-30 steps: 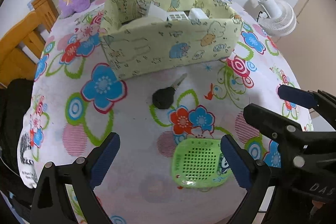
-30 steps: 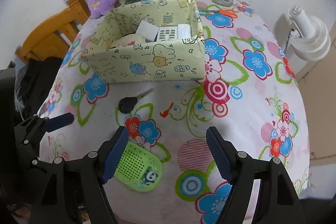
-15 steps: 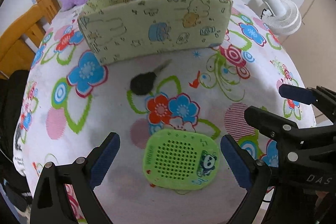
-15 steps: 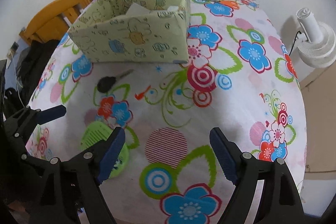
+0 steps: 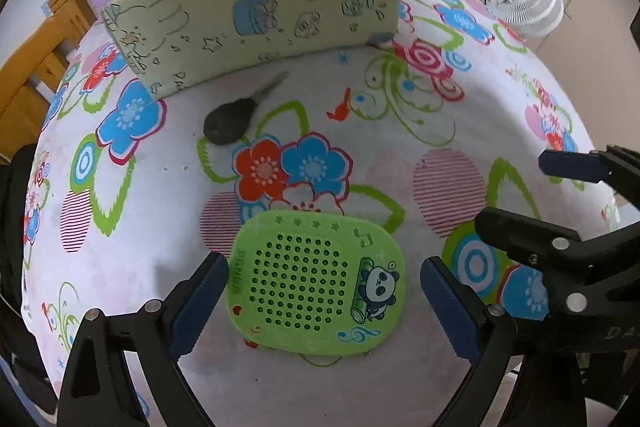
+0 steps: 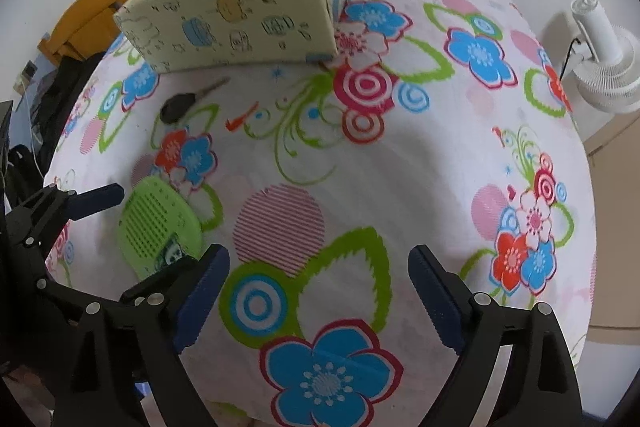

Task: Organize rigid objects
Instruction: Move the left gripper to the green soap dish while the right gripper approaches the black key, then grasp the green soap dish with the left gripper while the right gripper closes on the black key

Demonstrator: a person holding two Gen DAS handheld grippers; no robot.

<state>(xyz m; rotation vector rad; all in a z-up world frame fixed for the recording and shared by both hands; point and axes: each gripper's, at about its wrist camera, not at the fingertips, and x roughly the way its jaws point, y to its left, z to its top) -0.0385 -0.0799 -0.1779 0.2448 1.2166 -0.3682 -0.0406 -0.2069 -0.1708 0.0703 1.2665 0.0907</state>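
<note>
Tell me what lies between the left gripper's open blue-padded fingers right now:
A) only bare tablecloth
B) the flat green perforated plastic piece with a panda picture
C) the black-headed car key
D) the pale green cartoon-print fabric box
B: in the left wrist view the flat green perforated plastic piece with the panda picture lies on the flowered tablecloth between the open fingers of the left gripper, while the black-headed car key lies farther off.
</note>
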